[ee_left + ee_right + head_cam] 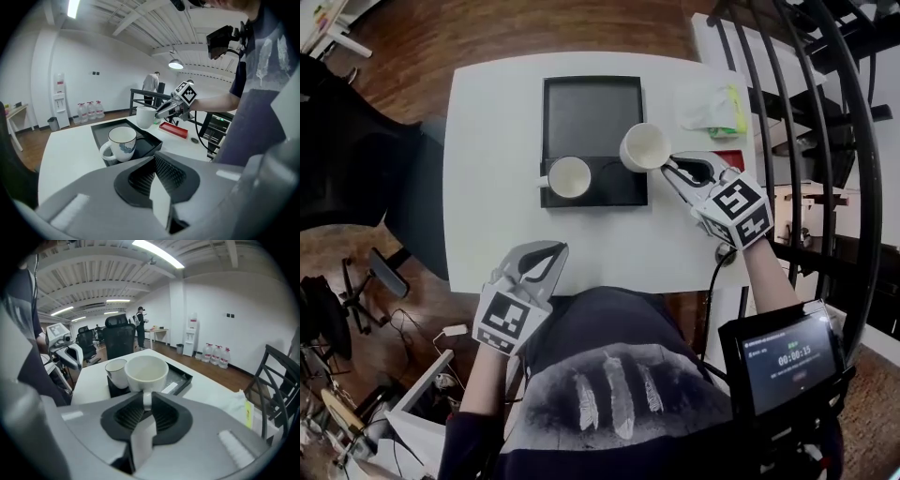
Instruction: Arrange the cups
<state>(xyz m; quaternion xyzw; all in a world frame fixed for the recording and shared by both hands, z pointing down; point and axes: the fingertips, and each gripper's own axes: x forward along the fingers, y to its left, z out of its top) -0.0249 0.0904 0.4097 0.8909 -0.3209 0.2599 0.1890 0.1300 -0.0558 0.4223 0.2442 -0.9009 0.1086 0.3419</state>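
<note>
My right gripper (670,164) has its fingers pinched on the handle of the white cup (645,147). In the right gripper view the handle sits squarely between the two ribbed pads (125,414), with the bowl of the cup (146,372) just past them. From the head view the cup hangs over the right edge of the black tray (591,112), apparently lifted off it, with its open mouth in plain sight. The second mug (568,177), which has a dark rim and a bluish mark on its side, stands upright in the near left corner of the tray, its handle pointing left, close to the cup I hold but not touching it. My left gripper (553,248) rests low at the near edge of the white table (487,187), well apart from the tray, and its fingers are pressed together on nothing. Beyond the tray's right side lie a crumpled white bag (710,108) and a flat red thing (729,157).
</note>
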